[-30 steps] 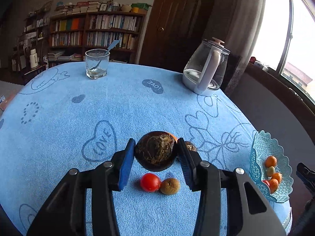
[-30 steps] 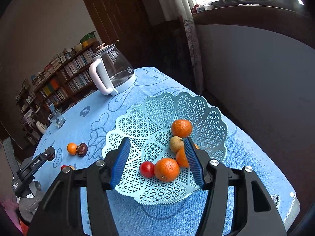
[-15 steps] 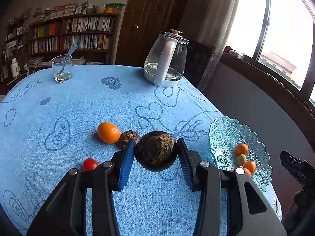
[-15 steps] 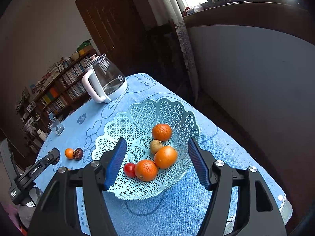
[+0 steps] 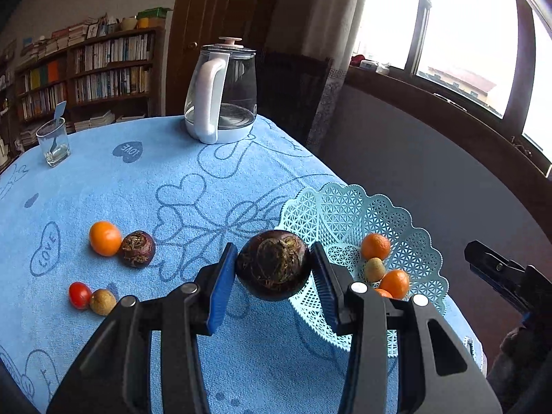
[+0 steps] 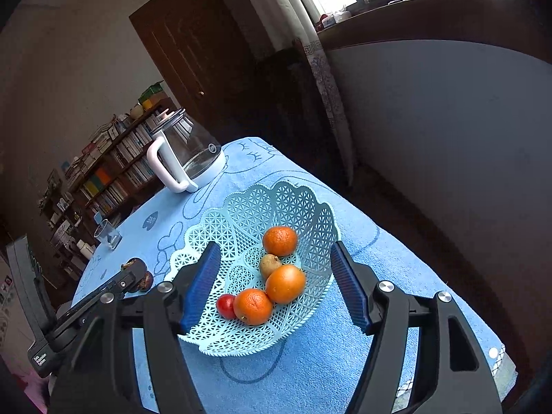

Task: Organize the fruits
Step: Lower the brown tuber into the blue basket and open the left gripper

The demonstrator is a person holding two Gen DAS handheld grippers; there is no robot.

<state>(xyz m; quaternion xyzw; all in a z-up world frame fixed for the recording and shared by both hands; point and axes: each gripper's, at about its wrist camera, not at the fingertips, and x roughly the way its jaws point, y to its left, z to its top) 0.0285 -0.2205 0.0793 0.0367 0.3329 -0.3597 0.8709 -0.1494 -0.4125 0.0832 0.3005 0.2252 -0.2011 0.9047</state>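
table (image 5: 145,186): I see the full blue cloth in left wrist view only; right wrist view shows just its window-side end.
kettle (image 5: 222,93): far edge, in both views.
basket (image 5: 348,207): right end of table; right view shows its contents whole: three oranges (image 6: 279,240), a kiwi (image 6: 269,265), a tomato (image 6: 226,306).
loose fruit: left view only, left of basket on the cloth: orange (image 5: 105,238), mangosteen (image 5: 138,249), tomato (image 5: 80,295), kiwi (image 5: 102,301).
left gripper (image 5: 274,269): angled down, clamped on a dark mangosteen (image 5: 273,269) held at the basket's near-left rim.
right gripper (image 6: 276,286): angled down over basket, jaws opening, pads gripping nothing.
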